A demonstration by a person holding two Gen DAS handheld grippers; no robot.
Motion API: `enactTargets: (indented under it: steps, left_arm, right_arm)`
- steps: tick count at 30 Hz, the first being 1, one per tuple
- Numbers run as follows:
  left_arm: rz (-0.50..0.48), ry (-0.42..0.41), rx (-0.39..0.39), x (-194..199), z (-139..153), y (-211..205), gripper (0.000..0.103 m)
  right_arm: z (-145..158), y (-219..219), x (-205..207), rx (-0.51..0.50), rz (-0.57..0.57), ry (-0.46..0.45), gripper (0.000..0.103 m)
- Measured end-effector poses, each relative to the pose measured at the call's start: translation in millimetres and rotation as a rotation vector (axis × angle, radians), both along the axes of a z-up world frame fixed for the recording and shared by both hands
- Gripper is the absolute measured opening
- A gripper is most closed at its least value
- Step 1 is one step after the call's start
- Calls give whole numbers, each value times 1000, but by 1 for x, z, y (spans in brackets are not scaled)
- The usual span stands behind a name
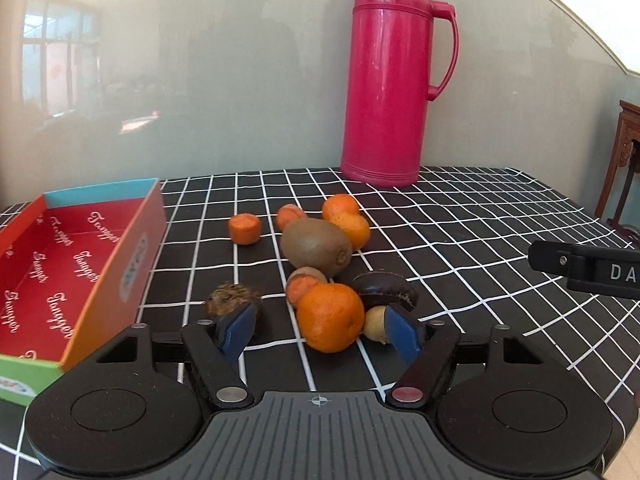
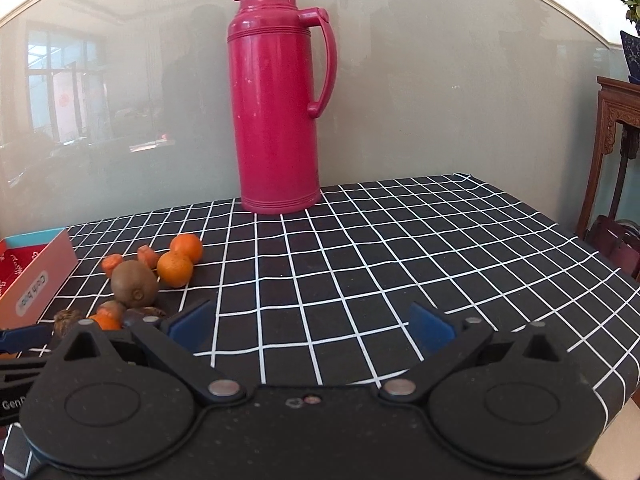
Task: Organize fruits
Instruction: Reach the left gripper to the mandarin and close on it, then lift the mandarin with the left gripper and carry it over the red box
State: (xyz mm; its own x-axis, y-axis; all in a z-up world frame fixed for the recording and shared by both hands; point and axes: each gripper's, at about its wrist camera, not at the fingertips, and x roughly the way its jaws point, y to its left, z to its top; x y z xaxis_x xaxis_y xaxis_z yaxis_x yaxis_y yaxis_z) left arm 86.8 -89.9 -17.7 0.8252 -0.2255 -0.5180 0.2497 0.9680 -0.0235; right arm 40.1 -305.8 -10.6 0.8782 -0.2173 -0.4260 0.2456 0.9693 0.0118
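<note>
In the left wrist view, a tangerine [image 1: 330, 317] lies between the blue pads of my open left gripper [image 1: 322, 330], not gripped. Behind it lie a kiwi [image 1: 316, 246], two more tangerines [image 1: 347, 218], carrot pieces [image 1: 245, 229], a brown spiky fruit [image 1: 232, 298], a dark fruit [image 1: 386, 289] and a small yellowish fruit [image 1: 375, 323]. A red open box [image 1: 60, 256] stands at the left. My right gripper [image 2: 311, 326] is open and empty over bare cloth; the fruit pile [image 2: 134, 283] is to its left.
A tall red thermos [image 1: 394, 76] stands at the back of the black checked tablecloth [image 1: 480, 224]; it also shows in the right wrist view [image 2: 276, 108]. Wooden furniture [image 2: 616, 148] stands beyond the table's right edge. A glass wall runs behind.
</note>
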Motion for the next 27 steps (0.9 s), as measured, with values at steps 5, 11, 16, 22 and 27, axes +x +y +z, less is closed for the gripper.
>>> enactTargets:
  steps: [5, 11, 16, 22, 27]
  left_arm:
    - [21, 35, -14, 15, -5, -3, 57]
    - [28, 56, -16, 23, -11, -5, 52]
    - [19, 69, -8, 24, -16, -9, 41]
    - [27, 25, -34, 13, -4, 4, 41]
    - [69, -66, -33, -6, 18, 34, 41]
  right_arm:
    - [-3, -7, 9, 20, -25, 7, 103]
    - [-9, -10, 19, 1, -59, 29, 103]
    - [-11, -10, 29, -22, -79, 39, 103]
    - [-14, -8, 30, -34, -72, 51, 103]
    - [-15, -4, 33, -24, -63, 58, 103]
